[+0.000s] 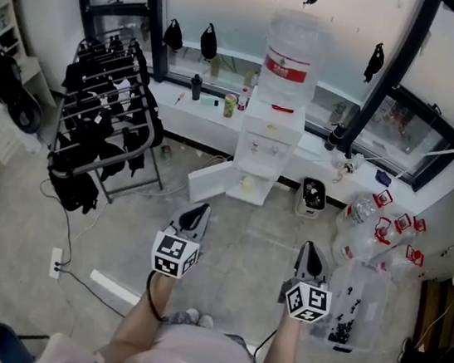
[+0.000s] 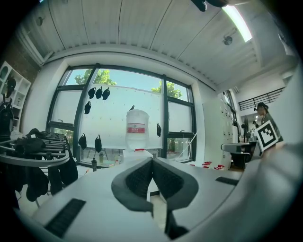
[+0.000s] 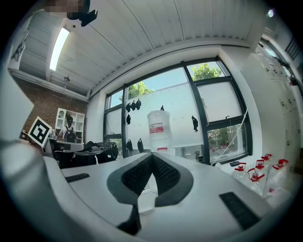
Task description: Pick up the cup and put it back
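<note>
Well, two tools were up, both closed with nothing between their jaws: the left tool (image 1: 198, 211) and the right tool (image 1: 310, 248), held level side by side toward one water dispenser (image 1: 272, 131) carrying one bottle (image 1: 293, 56). Its one lower door (image 1: 210, 181) hung open. The cup I could not pick out among the small things on the window ledge (image 1: 194, 117).

We saw daylight pouring in through the big windows (image 1: 235, 6), which washed the panes nearly white in the head view. A ceiling strip light (image 2: 239, 21) glowed in the left gripper view and again in the right gripper view (image 3: 59, 42). Both gripper views bent hard toward their edges, with black corners, and the closest grey surfaces looked soft. The floor (image 1: 243, 246) lay evenly lit, with only faint shadows.
</note>
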`<state>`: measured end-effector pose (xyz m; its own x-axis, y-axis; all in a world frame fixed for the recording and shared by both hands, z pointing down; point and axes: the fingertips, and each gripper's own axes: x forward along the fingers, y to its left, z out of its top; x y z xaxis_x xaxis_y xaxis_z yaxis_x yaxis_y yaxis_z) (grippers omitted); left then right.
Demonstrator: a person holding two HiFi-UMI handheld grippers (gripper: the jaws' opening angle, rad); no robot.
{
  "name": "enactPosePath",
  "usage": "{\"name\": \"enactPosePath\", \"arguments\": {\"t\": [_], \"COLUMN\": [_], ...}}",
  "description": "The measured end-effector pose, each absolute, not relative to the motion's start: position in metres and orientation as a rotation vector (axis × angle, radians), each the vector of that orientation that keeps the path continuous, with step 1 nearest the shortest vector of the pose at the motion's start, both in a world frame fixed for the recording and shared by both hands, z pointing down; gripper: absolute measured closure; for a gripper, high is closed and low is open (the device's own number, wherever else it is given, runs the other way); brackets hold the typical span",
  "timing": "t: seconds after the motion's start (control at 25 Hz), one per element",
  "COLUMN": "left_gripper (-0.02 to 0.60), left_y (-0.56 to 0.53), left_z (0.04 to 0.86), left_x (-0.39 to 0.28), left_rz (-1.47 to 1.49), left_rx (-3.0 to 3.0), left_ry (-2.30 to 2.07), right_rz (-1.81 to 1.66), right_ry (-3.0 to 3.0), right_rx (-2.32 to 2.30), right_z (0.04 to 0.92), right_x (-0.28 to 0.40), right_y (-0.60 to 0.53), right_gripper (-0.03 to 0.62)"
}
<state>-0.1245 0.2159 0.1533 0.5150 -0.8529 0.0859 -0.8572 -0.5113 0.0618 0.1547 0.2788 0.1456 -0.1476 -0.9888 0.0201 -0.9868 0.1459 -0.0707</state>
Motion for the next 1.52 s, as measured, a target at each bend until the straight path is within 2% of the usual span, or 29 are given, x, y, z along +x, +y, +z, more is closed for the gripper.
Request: {"name": "enactPosePath", "arguments": {"t": [0.36,0.68,1.0,1.2,1.52], "left_gripper": [0.555,0.555,0.555,0.555,0.555], "left_y": [0.216,0.217,0.218,0.218,0.219], "left_z": [0.158,0.162,0.165,0.171,0.174], "left_x": [-0.124,-0.125,-0.13,-0.133,-0.138], "left_rz": [0.077,0.083,0.088,0.1,0.099], "left_rx": [2.648,2.64,2.637,2.645,2.674], "left_ry": [-1.489,-1.486,-1.47,-1.439,-1.392], "right_rz": [-0.103,-0.099,-0.14,-0.138,-0.145], "right_ry": [2.333,2.363,2.358,2.35,2.323], "right_rx": [-1.991,-1.92,-1.844,-1.864,-1.896], "right_z": [0.141,0.136,0.131,0.133,0.14], "right_x": [0.154,0.144,0.129,0.123,0.111], "right_y": [0.282,0.281,0.283,0.285,0.29], "right_gripper": [0.563,0.337,0.17,0.14,0.135]}}
